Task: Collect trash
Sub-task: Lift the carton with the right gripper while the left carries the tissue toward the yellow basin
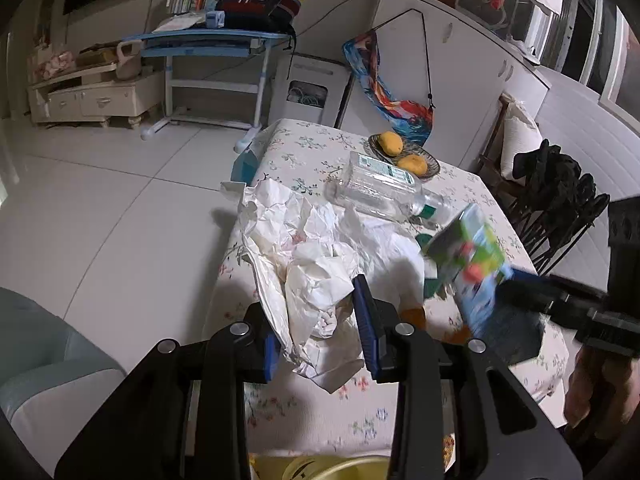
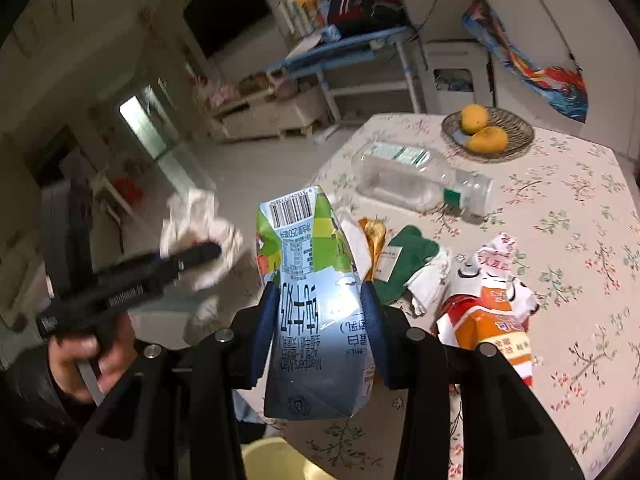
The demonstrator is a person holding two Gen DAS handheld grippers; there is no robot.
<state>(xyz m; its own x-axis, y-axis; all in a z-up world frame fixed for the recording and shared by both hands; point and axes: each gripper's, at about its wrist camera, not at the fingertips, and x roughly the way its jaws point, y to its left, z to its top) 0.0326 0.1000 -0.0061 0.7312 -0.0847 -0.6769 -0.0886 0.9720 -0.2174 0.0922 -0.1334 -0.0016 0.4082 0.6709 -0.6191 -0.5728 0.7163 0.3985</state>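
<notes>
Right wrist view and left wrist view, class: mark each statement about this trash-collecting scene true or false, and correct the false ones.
1. The right gripper is shut on a milk carton. True.
2. The left gripper is empty. False: it holds crumpled white paper.
3. The clear plastic bottle stands upright on the table. False: it lies on its side.
4. Two yellow fruits sit in a woven basket. True.
5. An orange and white wrapper lies on the floral tablecloth. True.
6. The green piece sits inside the basket. False: it lies on the table among the scraps.
</notes>
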